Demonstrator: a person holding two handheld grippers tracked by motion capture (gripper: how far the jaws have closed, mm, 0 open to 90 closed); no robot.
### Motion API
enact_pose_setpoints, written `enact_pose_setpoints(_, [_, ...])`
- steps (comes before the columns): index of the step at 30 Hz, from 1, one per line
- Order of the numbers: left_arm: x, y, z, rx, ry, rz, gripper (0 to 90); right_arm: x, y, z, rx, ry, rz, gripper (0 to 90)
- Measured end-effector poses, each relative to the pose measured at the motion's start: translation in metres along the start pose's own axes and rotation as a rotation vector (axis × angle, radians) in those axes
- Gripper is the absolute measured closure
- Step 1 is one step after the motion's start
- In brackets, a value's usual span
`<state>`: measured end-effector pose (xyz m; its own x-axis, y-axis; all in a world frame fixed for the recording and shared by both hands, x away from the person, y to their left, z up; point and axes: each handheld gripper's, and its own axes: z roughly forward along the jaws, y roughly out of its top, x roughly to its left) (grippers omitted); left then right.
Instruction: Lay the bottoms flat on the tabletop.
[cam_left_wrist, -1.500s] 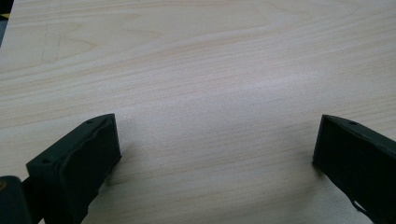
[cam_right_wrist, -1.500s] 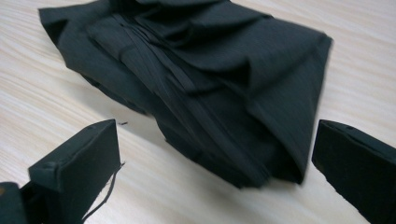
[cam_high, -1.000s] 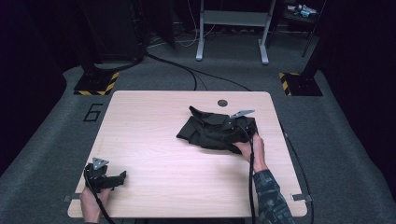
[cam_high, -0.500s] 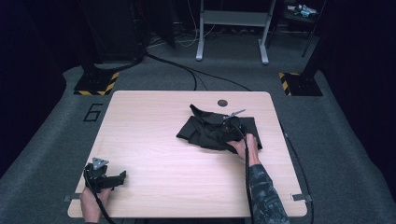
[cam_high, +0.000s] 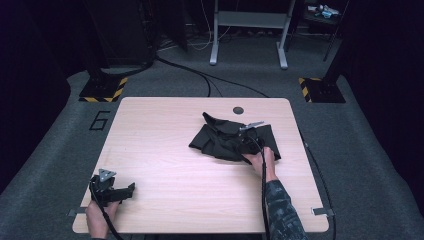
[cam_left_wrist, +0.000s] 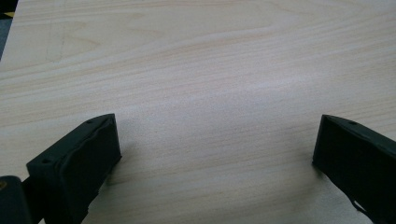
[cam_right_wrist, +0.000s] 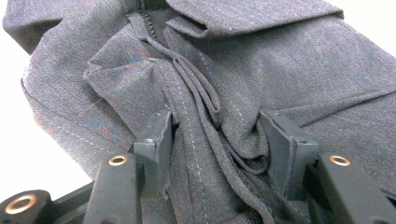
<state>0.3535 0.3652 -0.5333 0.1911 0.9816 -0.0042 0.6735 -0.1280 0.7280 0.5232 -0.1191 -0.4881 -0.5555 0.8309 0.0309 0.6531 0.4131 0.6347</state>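
Observation:
A crumpled dark garment (cam_high: 220, 142) lies right of centre on the light wooden table (cam_high: 160, 130). My right gripper (cam_high: 244, 140) is pressed down into its right part, with the hand just behind it. In the right gripper view a ridge of seamed folds of the garment (cam_right_wrist: 210, 65) is bunched between the jaws of my right gripper (cam_right_wrist: 215, 133). Those jaws have just been closing, and both pads touch the cloth. My left gripper (cam_high: 131, 190) rests at the table's near left corner. In the left gripper view this gripper (cam_left_wrist: 217, 144) is open over bare wood.
A round cable hole (cam_high: 238, 110) sits near the table's far edge. On the grey floor are a painted 6 (cam_high: 100, 120), cables (cam_high: 200, 77), two yellow-and-black striped bases (cam_high: 102, 90) (cam_high: 320, 90) and a grey stand (cam_high: 247, 35).
My right gripper has sunk into the garment, and the cloth has bunched around it. My left gripper has not moved.

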Motion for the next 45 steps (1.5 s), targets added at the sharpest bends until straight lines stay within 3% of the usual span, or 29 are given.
enact_pose_setpoints(13, [0.000, 0.000, 0.000, 0.002, 0.000, -0.002, 0.3, 0.013, -0.010, -0.005, -0.028, -0.020, 0.016, 47.1])
enact_pose_setpoints(19, [0.000, 0.000, 0.000, 0.002, 0.000, -0.003, 0.3, 0.020, -0.015, -0.008, -0.037, -0.003, 0.013, 47.1])
enact_pose_setpoints(25, [0.000, 0.000, 0.000, 0.001, 0.001, -0.001, 0.3, 0.035, -0.023, -0.012, -0.046, -0.017, 0.010, 47.1])
enact_pose_setpoints(35, [0.000, 0.000, 0.000, 0.002, 0.003, -0.002, 0.3, 0.054, -0.035, -0.018, -0.062, 0.002, -0.019, 47.2])
enact_pose_setpoints(36, [0.000, 0.000, 0.000, 0.002, 0.003, -0.002, 0.3, 0.058, -0.036, -0.019, -0.058, -0.001, -0.003, 47.3])
enact_pose_setpoints(45, [0.000, 0.000, 0.000, 0.001, 0.004, -0.001, 0.3, 0.077, -0.046, -0.024, -0.083, 0.014, -0.041, 47.5])
